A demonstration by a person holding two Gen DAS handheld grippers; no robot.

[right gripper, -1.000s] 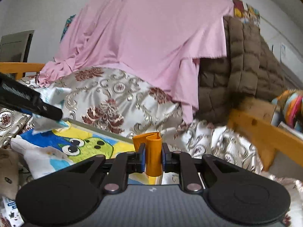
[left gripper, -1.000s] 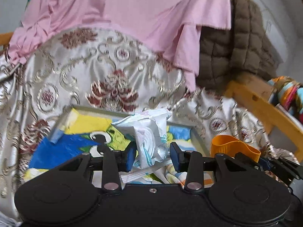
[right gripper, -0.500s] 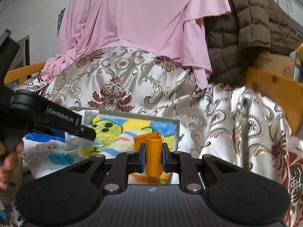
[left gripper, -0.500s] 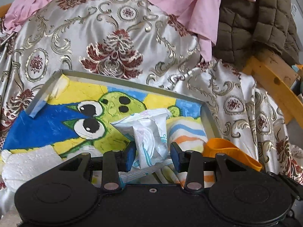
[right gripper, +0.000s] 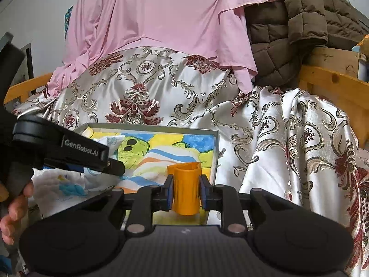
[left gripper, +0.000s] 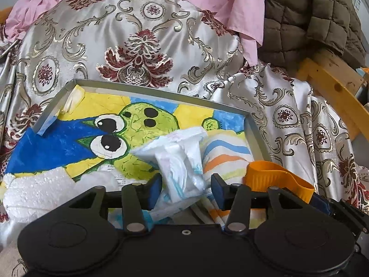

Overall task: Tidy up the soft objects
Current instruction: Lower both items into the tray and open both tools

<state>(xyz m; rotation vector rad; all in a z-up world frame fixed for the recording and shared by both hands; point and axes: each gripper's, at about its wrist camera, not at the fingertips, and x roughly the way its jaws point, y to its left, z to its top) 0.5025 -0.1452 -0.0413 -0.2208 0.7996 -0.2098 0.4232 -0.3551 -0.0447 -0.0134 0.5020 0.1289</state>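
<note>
A grey tray (left gripper: 161, 93) with a green cartoon picture inside lies on the patterned satin cloth; it also shows in the right wrist view (right gripper: 152, 128). My left gripper (left gripper: 185, 190) is open over the tray, and a white tissue packet (left gripper: 182, 161) stands between its fingers without being pinched. A striped soft cloth (left gripper: 227, 154) and a white fluffy cloth (left gripper: 39, 187) lie in the tray. My right gripper (right gripper: 185, 192) is shut on an orange rubber band (right gripper: 185, 188) above the tray's near right corner. The band shows at the right of the left wrist view (left gripper: 276, 180).
A pink garment (right gripper: 166, 20) and a brown quilted jacket (right gripper: 297, 23) hang behind the satin cloth (left gripper: 138, 39). A wooden frame rail (right gripper: 334, 85) runs at the right. The left gripper's body (right gripper: 62, 147) crosses the left of the right wrist view.
Both grippers have come down and closer over the tray. The left gripper's fingers have opened wider around the tissue packet. The right gripper still holds the orange band.
</note>
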